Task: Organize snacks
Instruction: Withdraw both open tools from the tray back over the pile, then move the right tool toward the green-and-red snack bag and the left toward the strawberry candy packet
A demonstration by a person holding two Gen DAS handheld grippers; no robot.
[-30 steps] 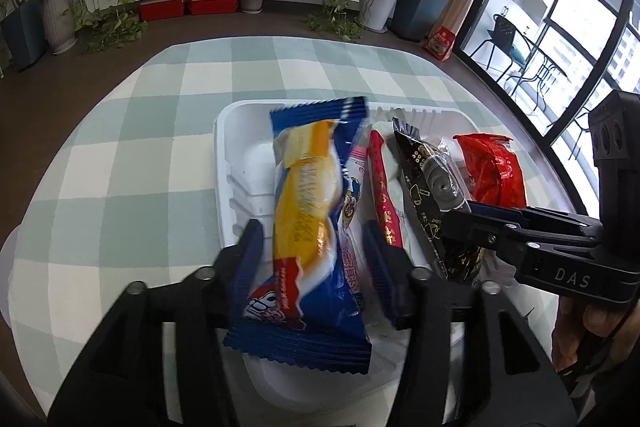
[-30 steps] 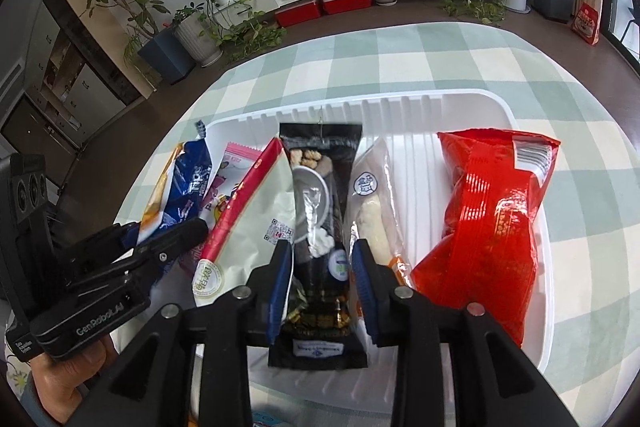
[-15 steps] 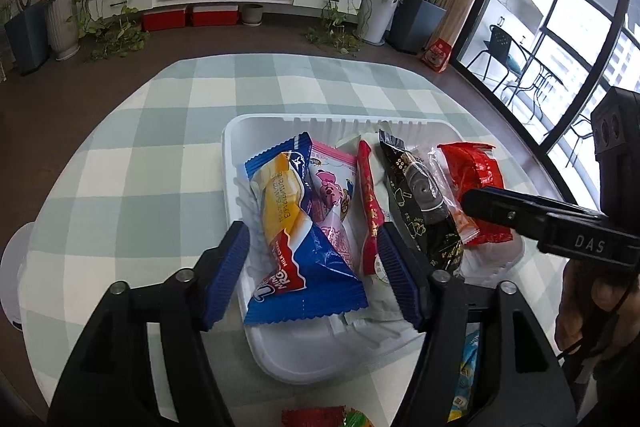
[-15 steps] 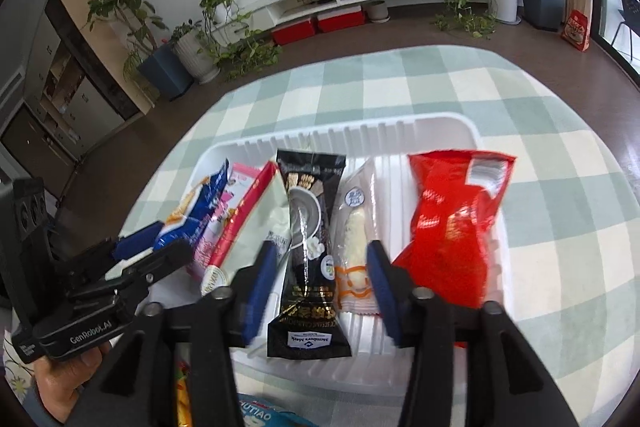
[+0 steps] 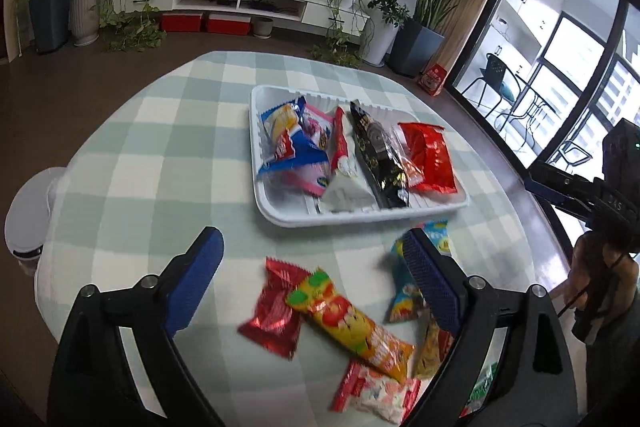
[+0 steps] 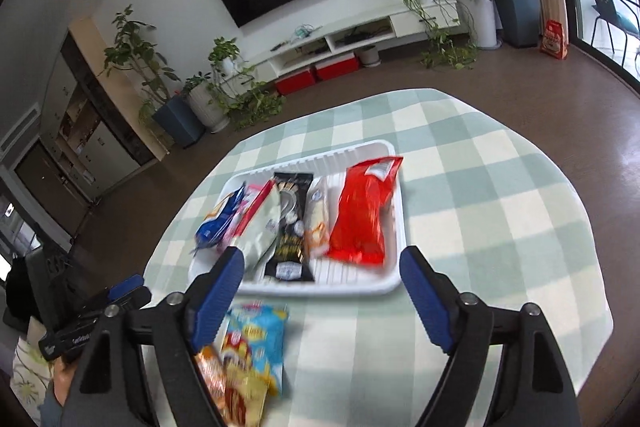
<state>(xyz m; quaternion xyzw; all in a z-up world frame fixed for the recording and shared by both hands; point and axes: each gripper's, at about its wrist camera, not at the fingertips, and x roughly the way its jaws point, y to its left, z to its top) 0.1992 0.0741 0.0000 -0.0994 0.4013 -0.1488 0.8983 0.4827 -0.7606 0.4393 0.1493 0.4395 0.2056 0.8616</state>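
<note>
A white ribbed tray [image 5: 280,215] sits on the green-and-white checked tablecloth [image 5: 160,155], holding a row of snack packs laid side by side: a blue-and-yellow wrapper [image 5: 280,135] at the left end, a pink pack [image 5: 316,147], a slim red-edged white pack [image 5: 340,163], a long black pack [image 5: 376,155], a clear-wrapped bar [image 6: 316,223] and a glossy red bag [image 5: 428,157] at the right end. Loose snacks lie on the cloth nearer the cameras: a small red wrapper [image 5: 276,311], a yellow-and-orange bar [image 5: 352,323], a pink-and-white pack [image 5: 380,395] and a light blue bag [image 6: 256,339]. The left gripper [image 5: 312,283] and right gripper [image 6: 320,291] both hang over the cloth short of the tray; their jaws have just been opening and stand wide apart, with nothing clamped between the blue pads.
</note>
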